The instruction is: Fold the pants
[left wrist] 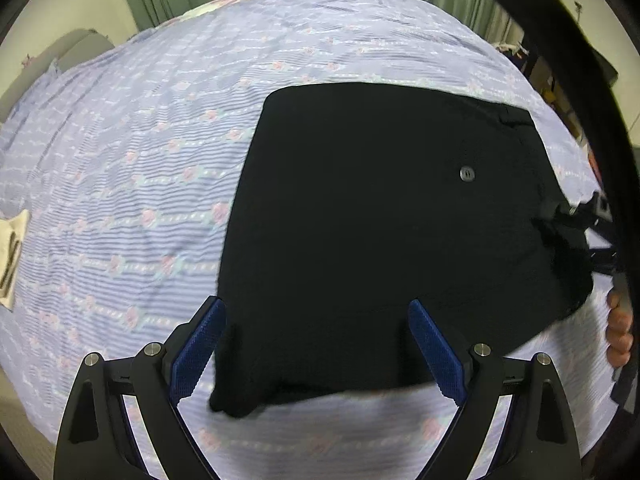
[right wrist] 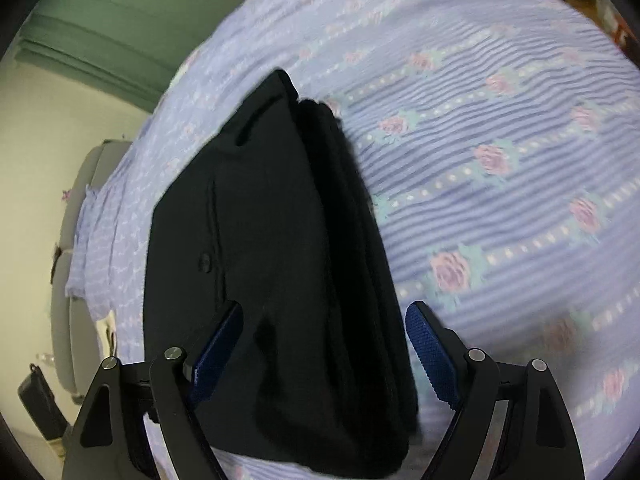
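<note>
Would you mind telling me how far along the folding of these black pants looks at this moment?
Mostly done, it seems: the black pants lie on the floral bedspread as a compact block, with stacked layers showing along one edge in the right wrist view. Nothing is in hand: the left gripper and the right gripper are both open around the bundle's edge. What is left is perhaps a final tidy or one more fold.

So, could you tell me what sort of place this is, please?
Most likely a bedroom: the folded black pants lie on a bed with a lilac rose-print bedspread, and green curtains hang behind.
</note>
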Demonstrator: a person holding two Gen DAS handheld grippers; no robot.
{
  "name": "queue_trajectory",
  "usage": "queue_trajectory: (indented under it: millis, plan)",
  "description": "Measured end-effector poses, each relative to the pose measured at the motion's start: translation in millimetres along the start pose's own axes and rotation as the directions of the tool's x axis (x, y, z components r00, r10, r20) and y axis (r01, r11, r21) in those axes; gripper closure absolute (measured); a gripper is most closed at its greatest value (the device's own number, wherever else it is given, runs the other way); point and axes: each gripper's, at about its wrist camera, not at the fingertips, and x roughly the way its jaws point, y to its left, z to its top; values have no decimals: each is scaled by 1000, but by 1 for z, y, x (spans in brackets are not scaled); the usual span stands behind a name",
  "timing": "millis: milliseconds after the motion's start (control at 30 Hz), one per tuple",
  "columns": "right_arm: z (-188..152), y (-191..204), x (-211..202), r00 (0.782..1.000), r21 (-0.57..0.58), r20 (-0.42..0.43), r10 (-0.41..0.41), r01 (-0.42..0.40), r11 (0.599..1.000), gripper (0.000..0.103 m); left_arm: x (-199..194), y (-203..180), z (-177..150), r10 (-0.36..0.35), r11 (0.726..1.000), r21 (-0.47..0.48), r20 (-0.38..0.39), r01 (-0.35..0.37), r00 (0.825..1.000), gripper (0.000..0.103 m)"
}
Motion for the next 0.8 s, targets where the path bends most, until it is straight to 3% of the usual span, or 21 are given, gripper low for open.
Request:
queue_trajectory:
  millis: [167, 333, 400, 433, 567, 700, 800]
  plan:
    - [16, -1, 26, 993, -36, -96, 72, -76, 996, 18, 16, 1, 16, -54, 997, -49, -12, 53, 998, 10]
    - [17, -5, 35, 990, -9, -110, 93, -95, 995, 19, 31, 11, 26, -84, 992, -100, -32, 81, 996, 10]
    - [15, -2, 33, 992, -20, -112, 58, -60, 998, 29, 35, 18, 29, -87, 991, -103, -32, 83, 996, 10]
    - [15, 0, 30, 993, -35, -112, 49, -53, 998, 39, 36, 22, 30, -83, 991, -103, -28, 80, 996, 10]
    - [6, 25, 22, 995, -170, -93, -48, 31, 985, 62, 41, 40, 36, -84, 993, -86, -19, 82, 996, 10]
    - [-2, 52, 9, 984, -264, -33, -178, 163, 951, 72, 45, 61, 44, -86, 995, -55, -17, 85, 996, 10]
    - [-9, 74, 4, 956, -352, 37, -292, 286, 891, 74, 50, 83, 52, -172, 981, -93, -19, 170, 985, 10]
